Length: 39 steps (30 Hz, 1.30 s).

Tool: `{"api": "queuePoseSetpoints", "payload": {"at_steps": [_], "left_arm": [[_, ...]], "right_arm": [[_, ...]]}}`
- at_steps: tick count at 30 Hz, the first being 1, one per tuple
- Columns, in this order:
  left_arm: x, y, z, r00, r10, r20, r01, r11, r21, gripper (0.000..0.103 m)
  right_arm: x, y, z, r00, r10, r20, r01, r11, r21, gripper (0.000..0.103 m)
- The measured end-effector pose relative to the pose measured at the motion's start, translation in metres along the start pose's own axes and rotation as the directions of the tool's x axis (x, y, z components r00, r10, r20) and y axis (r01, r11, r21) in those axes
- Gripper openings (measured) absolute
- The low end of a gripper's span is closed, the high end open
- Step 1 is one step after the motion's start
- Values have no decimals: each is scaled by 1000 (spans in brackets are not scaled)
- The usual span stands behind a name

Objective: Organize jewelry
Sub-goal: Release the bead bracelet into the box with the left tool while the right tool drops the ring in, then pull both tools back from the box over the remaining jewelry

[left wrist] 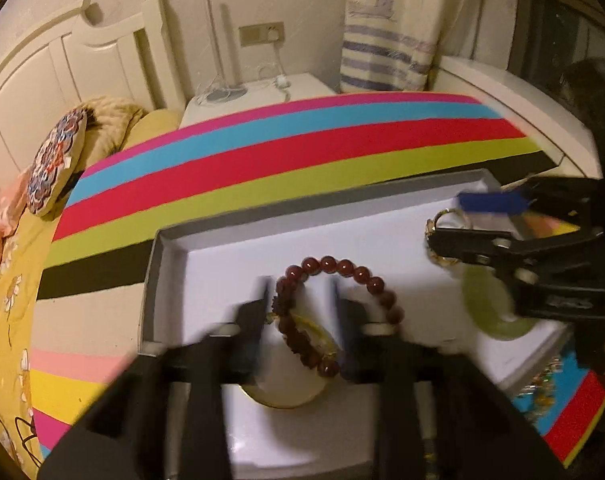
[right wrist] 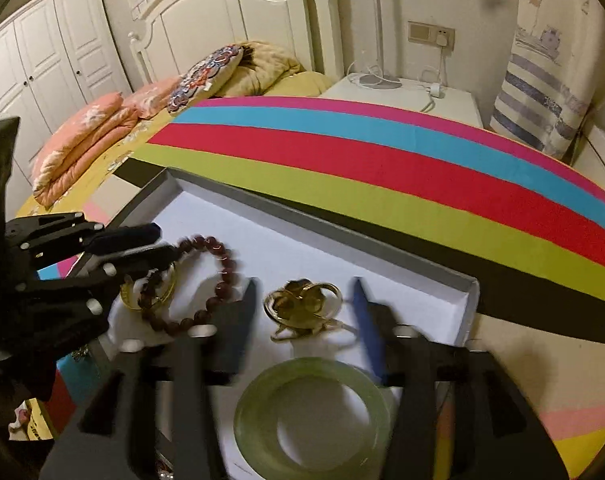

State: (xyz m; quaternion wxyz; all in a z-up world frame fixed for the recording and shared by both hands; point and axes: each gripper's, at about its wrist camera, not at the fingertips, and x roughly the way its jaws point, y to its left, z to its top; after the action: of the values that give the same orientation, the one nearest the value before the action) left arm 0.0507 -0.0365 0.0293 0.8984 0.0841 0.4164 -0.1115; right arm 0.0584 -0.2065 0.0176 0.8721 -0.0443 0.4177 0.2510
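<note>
tray: shallow white box lid, grey cardboard walls, sits on striped cloth (magenta/blue/red/lime/black bands)
left gripper: jaws partly apart over the tray, nothing clamped; dark-red bead bracelet lies between the fingers, loose on the tray floor
right gripper: jaws wide apart, holding nothing; gold ornament sits between them on the tray, pads clear of it
green bangle: smooth translucent jade-like ring, flat on the tray just below the right gripper's fingers
gold bangle: thin metal hoop under the bead bracelet, partly hidden by the left gripper
left view only: small pile of gold chain bits outside the tray on the cloth; blue pad on one right-gripper finger
right view only: white wardrobe, folded pink quilt, gold ornament's looped wire shape
both views: white headboard, nightstand, wall socket
beads: round, glossy, maroon
writing: none readable
</note>
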Motion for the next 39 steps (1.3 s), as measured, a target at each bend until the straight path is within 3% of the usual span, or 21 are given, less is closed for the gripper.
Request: {"api": "queuePoseSetpoints", "payload": {"at_steps": [1,3,8,10,18,24,31,39], "left_arm": [[-1,2,-1,1000,13,11,-13,1000,-3,65],[-8,5,-5,999,33,31,-33,999,-15,68],[-36,7,-21,991,100,85,-97,995,-31,95],[-49,4,-31,987,123,105,-121,992,-30,101],[-94,-9,-73,978,162,134,-154,986,-65,101],[-123,-14,-115,971,167,170,-140,977,-162,101],[-125,-11,-142,982,146,120,-109,957,-270,101],[-118,-8,-134,985,156,72,-123,933,-339,101]], "right_arm": [[-4,0,-1,1000,-8,18,8,1000,2,69],[-13,3,-3,999,-19,44,19,1000,-1,69],[-37,-1,-19,996,-27,90,24,999,38,69],[-47,-1,-28,994,-34,100,29,998,54,69],[-85,-2,-85,993,-9,119,-2,996,88,69],[-98,-10,-121,995,41,88,-50,994,99,69],[-91,-6,-133,995,101,21,-102,992,81,69],[-76,4,-124,984,169,-53,-168,985,33,76]]}}
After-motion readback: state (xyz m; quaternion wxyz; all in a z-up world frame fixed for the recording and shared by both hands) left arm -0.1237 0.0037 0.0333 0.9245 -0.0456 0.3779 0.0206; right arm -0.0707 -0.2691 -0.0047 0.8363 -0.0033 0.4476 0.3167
